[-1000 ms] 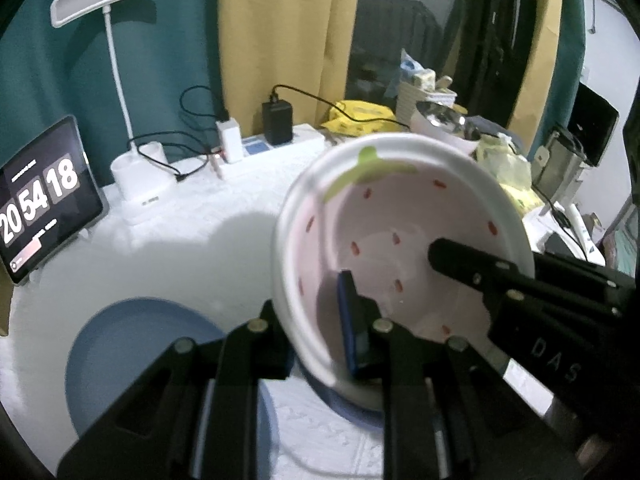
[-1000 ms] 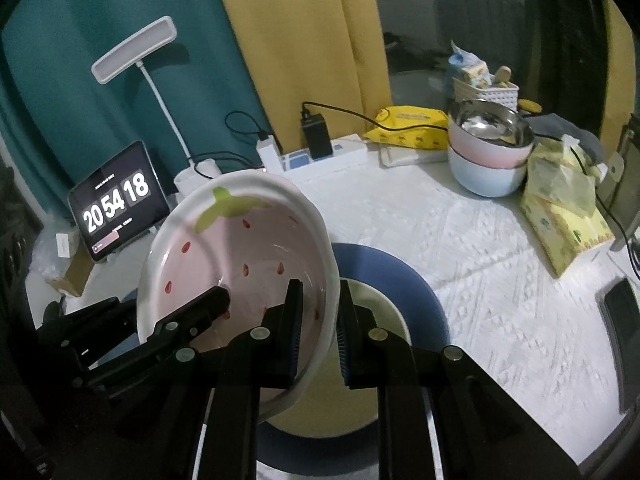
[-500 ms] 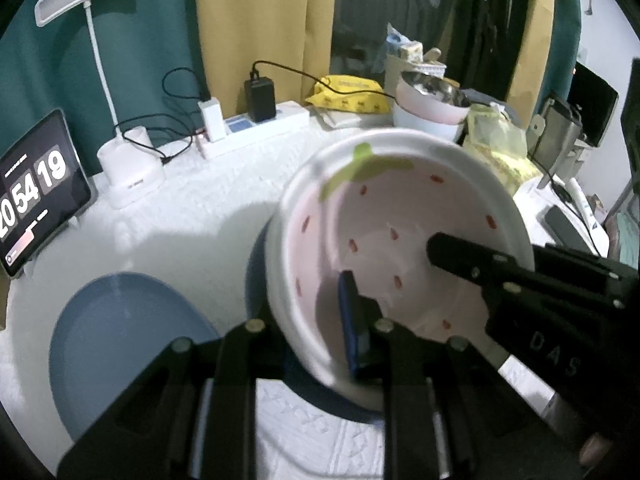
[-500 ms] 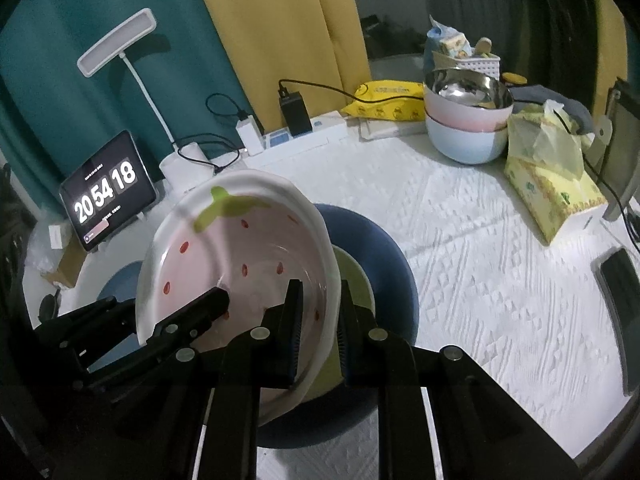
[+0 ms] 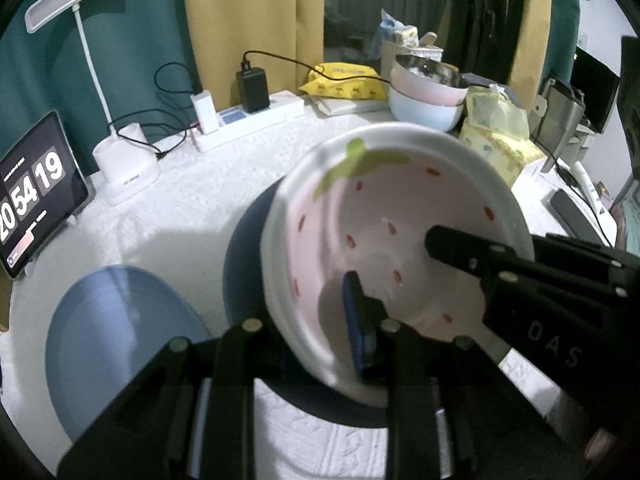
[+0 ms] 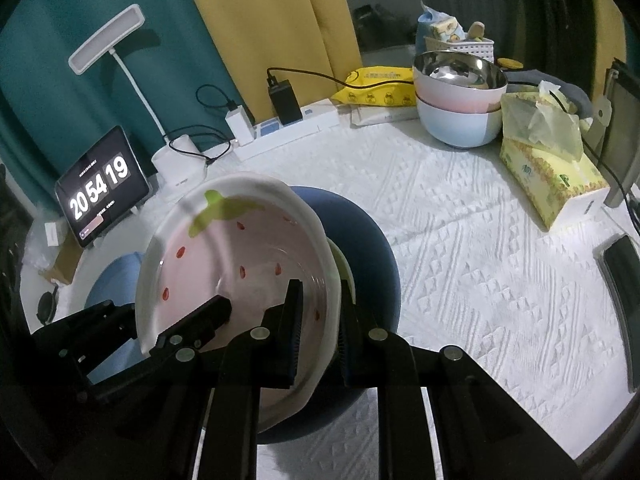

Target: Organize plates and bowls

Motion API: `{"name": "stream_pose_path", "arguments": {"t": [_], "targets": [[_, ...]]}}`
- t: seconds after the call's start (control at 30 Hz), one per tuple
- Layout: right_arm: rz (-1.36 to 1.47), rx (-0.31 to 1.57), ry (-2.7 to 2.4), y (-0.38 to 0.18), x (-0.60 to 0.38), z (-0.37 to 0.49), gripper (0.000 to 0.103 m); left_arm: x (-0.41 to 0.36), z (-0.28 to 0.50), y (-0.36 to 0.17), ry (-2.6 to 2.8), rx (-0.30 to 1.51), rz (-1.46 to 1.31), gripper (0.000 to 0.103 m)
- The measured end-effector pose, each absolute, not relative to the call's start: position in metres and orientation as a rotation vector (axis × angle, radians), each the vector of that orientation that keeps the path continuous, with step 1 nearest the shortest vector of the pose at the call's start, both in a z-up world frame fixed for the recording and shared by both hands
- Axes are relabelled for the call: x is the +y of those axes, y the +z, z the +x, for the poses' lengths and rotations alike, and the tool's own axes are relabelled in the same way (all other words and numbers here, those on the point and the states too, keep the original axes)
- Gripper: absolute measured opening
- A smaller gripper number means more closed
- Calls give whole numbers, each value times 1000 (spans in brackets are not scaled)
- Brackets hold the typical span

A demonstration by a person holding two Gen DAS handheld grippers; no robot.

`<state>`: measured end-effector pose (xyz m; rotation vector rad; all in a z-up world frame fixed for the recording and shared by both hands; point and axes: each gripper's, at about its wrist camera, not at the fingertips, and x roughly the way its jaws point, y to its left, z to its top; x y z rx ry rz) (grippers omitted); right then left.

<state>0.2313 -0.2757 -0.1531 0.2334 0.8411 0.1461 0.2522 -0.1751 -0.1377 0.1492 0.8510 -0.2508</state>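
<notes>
Strawberry plate (image 5: 400, 216) held tilted, both grippers on its near rim, low over dark blue plate (image 6: 360, 232) w/ a yellow-green dish (image 6: 343, 268) nested inside.

Right gripper (image 6: 318, 330): pinching plate rim tight, 1 pad inside the well, 1 behind the rim.

Left gripper (image 5: 320, 340): rim between its jaws, which have just been opening; inner blue pad (image 5: 354, 320) seen against the glazed face, outer pad hidden, so can't tell if grip holds or is letting go.

Handling, judged: glazed ceramic, stiff, fairly heavy for a rim pinch, slippery, chips if dropped or knocked on the plates below. Best hold = the raised rim, 2 points apart as now; w/ 1 grip only, likely to swing down. Lower gently, flatten before release.

Elsewhere: light blue plate (image 5: 116, 340) to the left on white cloth (image 6: 460, 240); 3 stacked bowls (image 6: 460, 96) at the back, tissue pack (image 6: 548, 168) beside them.
</notes>
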Motion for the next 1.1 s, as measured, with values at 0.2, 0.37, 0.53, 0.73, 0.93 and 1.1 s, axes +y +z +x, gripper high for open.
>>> {"name": "stream_pose_path", "arguments": {"t": [0.2, 0.37, 0.53, 0.73, 0.93, 1.1], "targets": [[219, 839, 153, -155, -274, 232, 17, -174, 252, -137, -256, 855, 146, 24], [203, 838, 152, -155, -272, 232, 17, -175, 250, -136, -252, 848, 152, 25], [202, 837, 151, -155, -272, 231, 17, -174, 246, -134, -256, 842, 150, 25], [193, 839, 150, -155, -271, 233, 17, -173, 243, -132, -254, 836, 153, 25], [218, 846, 163, -154, -275, 234, 26, -166, 243, -130, -220, 824, 156, 31], [186, 841, 157, -150, -268, 233, 30, -165, 241, -131, -217, 822, 156, 32]]}}
